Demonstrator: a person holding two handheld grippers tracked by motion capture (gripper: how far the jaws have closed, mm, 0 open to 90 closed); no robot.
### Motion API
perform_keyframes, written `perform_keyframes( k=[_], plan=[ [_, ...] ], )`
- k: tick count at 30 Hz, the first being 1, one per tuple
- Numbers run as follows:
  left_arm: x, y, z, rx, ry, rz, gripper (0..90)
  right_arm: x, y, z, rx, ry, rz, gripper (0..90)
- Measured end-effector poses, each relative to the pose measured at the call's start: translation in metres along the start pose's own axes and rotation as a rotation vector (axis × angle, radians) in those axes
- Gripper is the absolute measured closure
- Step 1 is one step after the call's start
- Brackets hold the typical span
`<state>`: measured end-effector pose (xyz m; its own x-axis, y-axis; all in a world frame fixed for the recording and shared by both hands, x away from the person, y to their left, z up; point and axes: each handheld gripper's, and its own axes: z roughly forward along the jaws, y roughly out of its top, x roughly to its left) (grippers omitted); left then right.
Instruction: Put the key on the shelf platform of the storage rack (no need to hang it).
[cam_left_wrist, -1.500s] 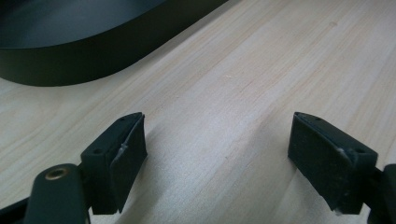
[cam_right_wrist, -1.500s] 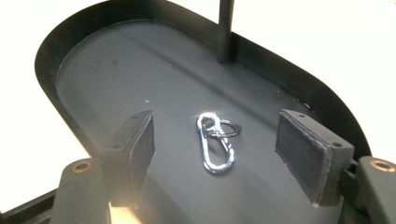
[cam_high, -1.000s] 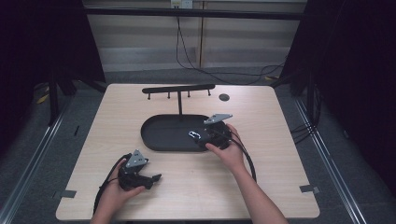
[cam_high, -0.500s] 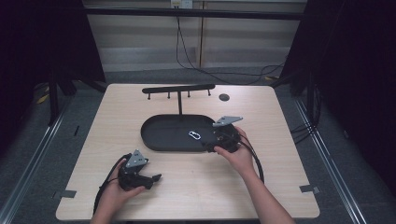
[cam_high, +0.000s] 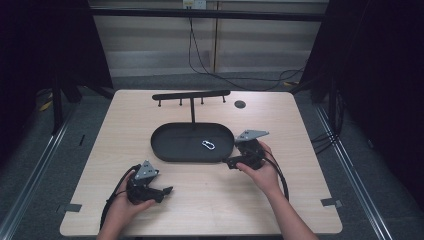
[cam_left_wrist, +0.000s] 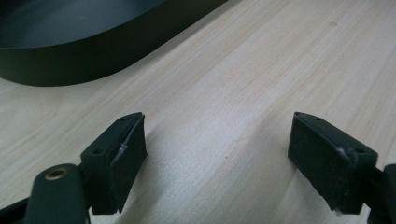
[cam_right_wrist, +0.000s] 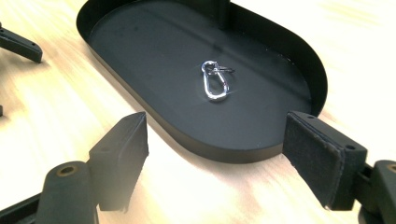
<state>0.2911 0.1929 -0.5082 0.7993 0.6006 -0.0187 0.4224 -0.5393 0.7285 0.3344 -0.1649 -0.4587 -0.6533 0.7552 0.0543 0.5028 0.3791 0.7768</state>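
Right gripper (cam_high: 231, 162) sits right of centre in the high view, at the right end of the black oval tray (cam_high: 165, 150), its jaws spread wide and holding nothing. In its own view (cam_right_wrist: 215, 154) the two pads stand at lower left and lower right, either side of the tray's near rim (cam_right_wrist: 224, 151). A small silver carabiner (cam_right_wrist: 215, 84) lies flat on the tray floor above centre, well apart from the pads; from above it shows near mid-frame (cam_high: 208, 145). Left gripper (cam_high: 167, 190), at lower left, hangs wide open over the bare wooden table (cam_left_wrist: 243, 70), empty.
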Motion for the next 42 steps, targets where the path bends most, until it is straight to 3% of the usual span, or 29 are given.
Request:
perform_keyframes(
  k=[42],
  plan=[
    [0.000, 0.000, 0.000, 0.000, 0.000, 0.000, 19.1, -0.012, -0.054, -0.038, -0.007, -0.016, 0.050, 22.4]
  ],
)
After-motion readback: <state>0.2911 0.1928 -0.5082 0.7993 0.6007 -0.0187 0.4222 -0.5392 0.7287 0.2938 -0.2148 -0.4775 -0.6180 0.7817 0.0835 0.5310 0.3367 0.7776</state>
